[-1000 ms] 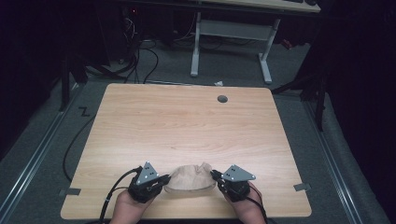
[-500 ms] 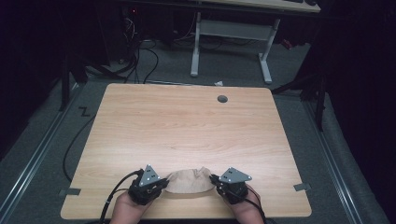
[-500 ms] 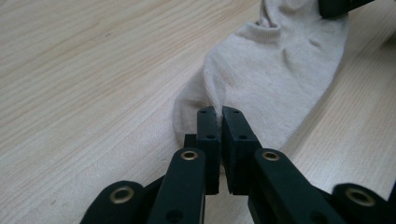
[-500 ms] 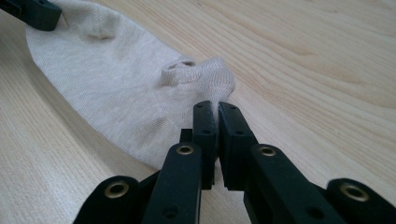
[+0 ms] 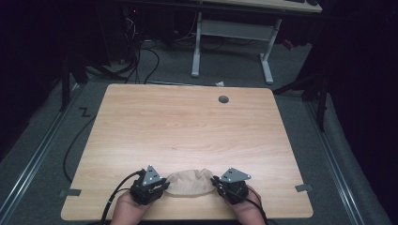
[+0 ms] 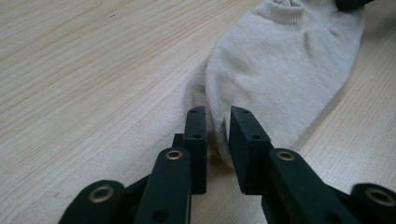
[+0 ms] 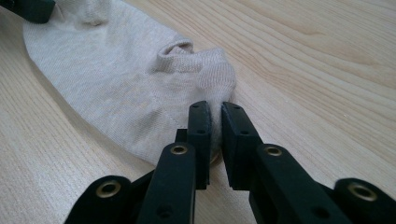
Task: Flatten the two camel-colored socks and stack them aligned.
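A beige ankle sock [image 5: 190, 183] lies flat on the wooden table [image 5: 187, 126] near its front edge, between my two grippers. My left gripper [image 5: 164, 186] is at the sock's left end. In the left gripper view the sock [image 6: 280, 70] has its toe edge in the gap of that gripper [image 6: 218, 114], whose jaws have just been opening and stand slightly apart. My right gripper [image 5: 215, 182] is at the cuff end. In the right gripper view the sock [image 7: 116, 79] has its cuff between the narrowly parted jaws of that gripper [image 7: 214, 108], which have also just been opening.
A round cable hole [image 5: 223, 99] sits at the table's far right. Tape strips [image 5: 69, 192] mark the front corners. Behind the table stand a white desk frame [image 5: 196, 47] and cables on the dark floor. Bare wood stretches beyond the sock.
The sock has sunk flatter onto the table, a little closer to the front edge. Both hands have stayed where they were.
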